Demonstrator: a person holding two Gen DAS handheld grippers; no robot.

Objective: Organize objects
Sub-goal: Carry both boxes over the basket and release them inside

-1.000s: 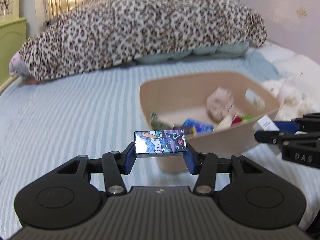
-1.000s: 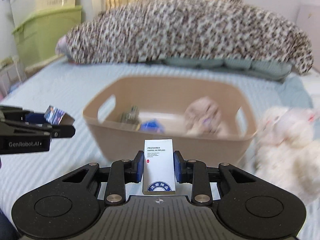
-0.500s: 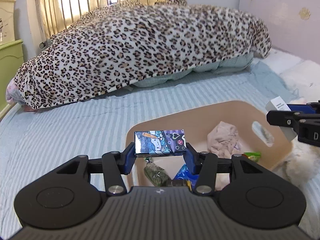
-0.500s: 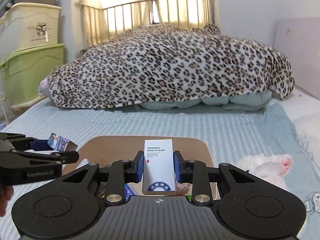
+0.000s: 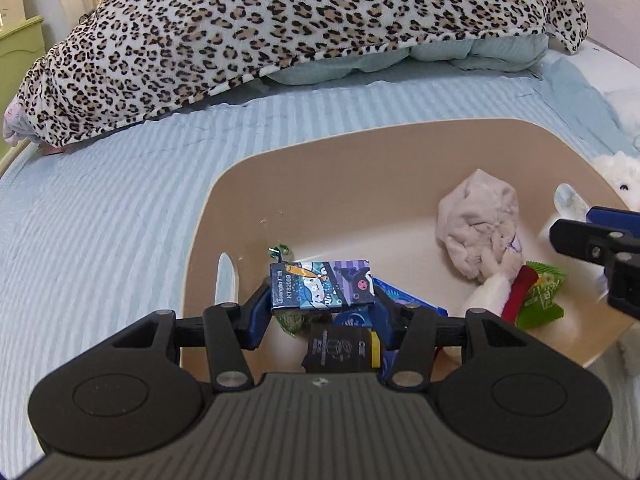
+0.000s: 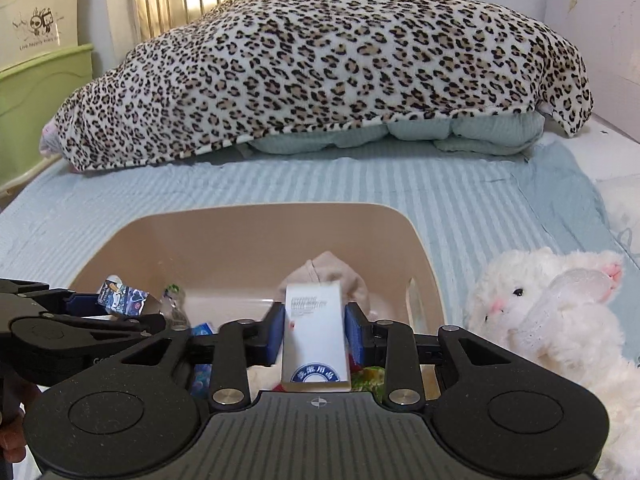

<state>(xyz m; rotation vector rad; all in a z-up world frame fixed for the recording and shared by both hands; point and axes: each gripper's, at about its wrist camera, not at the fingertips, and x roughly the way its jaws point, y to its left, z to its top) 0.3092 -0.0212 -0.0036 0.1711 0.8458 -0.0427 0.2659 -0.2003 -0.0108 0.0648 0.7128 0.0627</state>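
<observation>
A beige plastic basket [image 5: 208, 216] sits on the striped bed, also in the right wrist view [image 6: 424, 248]. My left gripper [image 5: 322, 302] is shut on a small cartoon-printed box [image 5: 322, 288] and holds it over the basket's near left part. My right gripper [image 6: 314, 338] is shut on a white hotel-supplies box [image 6: 314, 336], upright, over the basket's near right part. Inside the basket lie a pinkish crumpled cloth [image 5: 476, 220], a green packet [image 5: 540, 300], a blue packet [image 5: 408, 300] and a dark packet [image 5: 340, 350].
A leopard-print blanket [image 6: 320, 68] is heaped across the far side of the bed. A white plush toy [image 6: 548, 312] lies right of the basket. Green and cream storage bins [image 6: 36, 76] stand at the far left. Striped bedding [image 5: 100, 220] spreads left of the basket.
Both grippers have moved forward and over the basket, now looking down into it. Each still holds its box.
</observation>
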